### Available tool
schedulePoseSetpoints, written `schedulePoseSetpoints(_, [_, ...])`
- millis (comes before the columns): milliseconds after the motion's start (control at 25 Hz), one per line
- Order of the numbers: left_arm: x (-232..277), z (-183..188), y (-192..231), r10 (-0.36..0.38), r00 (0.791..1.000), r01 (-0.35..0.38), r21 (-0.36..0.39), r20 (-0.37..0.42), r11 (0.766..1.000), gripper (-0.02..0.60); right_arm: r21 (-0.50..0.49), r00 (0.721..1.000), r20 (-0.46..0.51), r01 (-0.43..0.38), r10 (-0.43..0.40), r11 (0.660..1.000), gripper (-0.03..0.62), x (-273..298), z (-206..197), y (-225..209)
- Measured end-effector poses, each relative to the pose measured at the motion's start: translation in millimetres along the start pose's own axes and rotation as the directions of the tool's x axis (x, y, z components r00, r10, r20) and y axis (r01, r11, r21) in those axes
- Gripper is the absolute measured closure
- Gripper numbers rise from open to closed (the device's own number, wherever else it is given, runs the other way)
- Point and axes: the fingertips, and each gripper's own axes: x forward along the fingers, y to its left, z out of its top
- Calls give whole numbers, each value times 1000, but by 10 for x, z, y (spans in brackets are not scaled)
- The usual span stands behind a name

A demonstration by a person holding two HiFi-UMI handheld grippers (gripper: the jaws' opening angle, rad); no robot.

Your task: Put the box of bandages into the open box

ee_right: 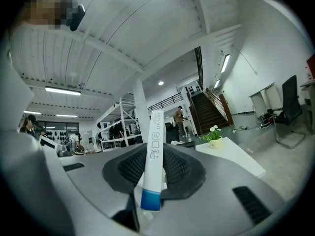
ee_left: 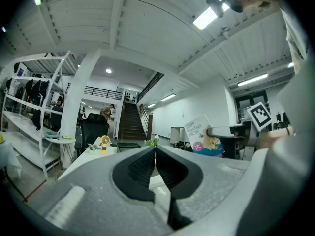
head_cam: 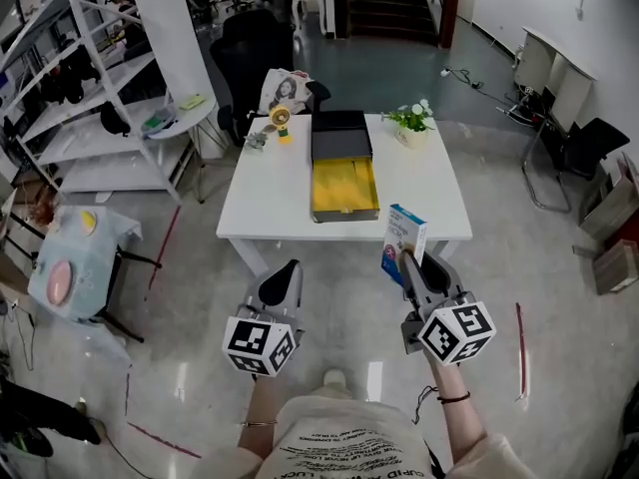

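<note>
A white and blue box of bandages (head_cam: pixel 403 242) stands upright in my right gripper (head_cam: pixel 413 264), which is shut on it just in front of the white table (head_cam: pixel 429 198). In the right gripper view the box's narrow edge (ee_right: pixel 153 156) is squeezed between the two dark pads. The open box (head_cam: pixel 343 188) with a yellow inside and a black lid lies in the middle of the table, beyond both grippers. My left gripper (head_cam: pixel 285 279) is shut and empty, short of the table's near edge; its pads (ee_left: pixel 145 167) meet. From the left gripper view the bandage box (ee_left: pixel 203 134) shows at the right.
A small potted plant (head_cam: pixel 412 119) stands at the table's far right, a yellow fan (head_cam: pixel 281 122) and small items at the far left. A black chair (head_cam: pixel 250 53) is behind the table. White shelving (head_cam: pixel 90 88) fills the left; a chair (head_cam: pixel 574 148) stands at the right.
</note>
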Motion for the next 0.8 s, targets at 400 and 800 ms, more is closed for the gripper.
schedulePoseSetpoints(400, [308, -78, 267, -20, 1000, 20, -7, -5, 1000, 558, 27, 1000, -20, 21, -21, 999, 505, 357, -141, -124])
schedulePoseSetpoints(800, [514, -244, 562, 18, 999, -20, -40, -41, 999, 559, 77, 998, -66, 4, 1, 997, 505, 752, -326, -250])
